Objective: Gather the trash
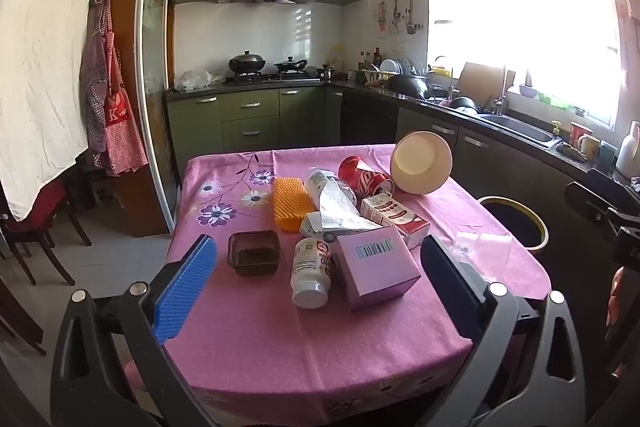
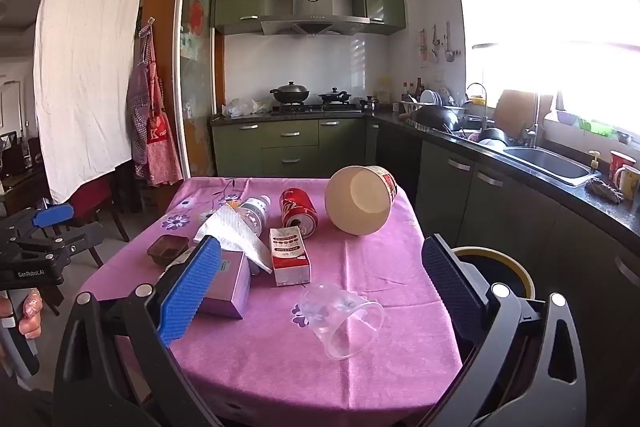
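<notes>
Both claws, left claw (image 1: 318,269) and right claw (image 2: 320,287), gape empty; right should pinch the clear cup (image 2: 344,319) at 6 o'clock, then bin (image 2: 516,267) it.

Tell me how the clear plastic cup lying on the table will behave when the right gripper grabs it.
The clear plastic cup looks thin-walled, so it probably flexes or crumples under the pads. It lies on its side on the pink tablecloth, so a nudge may roll it. It appears empty, so likely very light.

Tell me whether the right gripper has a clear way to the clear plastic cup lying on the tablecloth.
Probably yes. The right gripper is open and the clear plastic cup lies on its side right ahead between its fingers, apart from the milk carton and purple box.
</notes>
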A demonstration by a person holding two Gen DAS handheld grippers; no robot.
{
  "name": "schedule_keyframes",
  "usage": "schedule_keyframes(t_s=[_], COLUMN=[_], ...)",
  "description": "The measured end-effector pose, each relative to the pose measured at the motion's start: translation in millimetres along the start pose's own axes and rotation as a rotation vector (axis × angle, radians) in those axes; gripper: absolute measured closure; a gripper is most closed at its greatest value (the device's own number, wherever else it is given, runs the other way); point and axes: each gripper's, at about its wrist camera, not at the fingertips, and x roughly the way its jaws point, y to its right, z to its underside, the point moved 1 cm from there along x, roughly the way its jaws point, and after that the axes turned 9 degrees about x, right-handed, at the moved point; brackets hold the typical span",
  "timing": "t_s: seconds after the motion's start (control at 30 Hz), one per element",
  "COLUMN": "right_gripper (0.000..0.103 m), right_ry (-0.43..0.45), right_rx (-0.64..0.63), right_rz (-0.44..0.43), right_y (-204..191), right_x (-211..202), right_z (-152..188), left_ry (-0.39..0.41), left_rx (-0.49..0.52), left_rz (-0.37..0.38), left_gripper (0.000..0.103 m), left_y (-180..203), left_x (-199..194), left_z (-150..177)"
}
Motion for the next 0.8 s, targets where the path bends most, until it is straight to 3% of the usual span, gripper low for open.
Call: schedule_keyframes(t_s=[0.4, 0.8], right_gripper=[0.004, 0.004], right_ry=[-0.001, -0.003], right_rx=[0.001, 0.004], right_rz=[0.001, 0.000], right_y=[0.0, 0.6], right_x=[0.3, 0.5], right_z=[0.2, 0.5], left_ry=[-0.010, -0.023], left_rx=[-0.029, -0.022], left_rz=[0.010, 0.014], left_gripper=[0.006, 0.006], left_y=[2.7, 4.8], left_x=[9.6, 5.6], left_z=[12.8, 3.5])
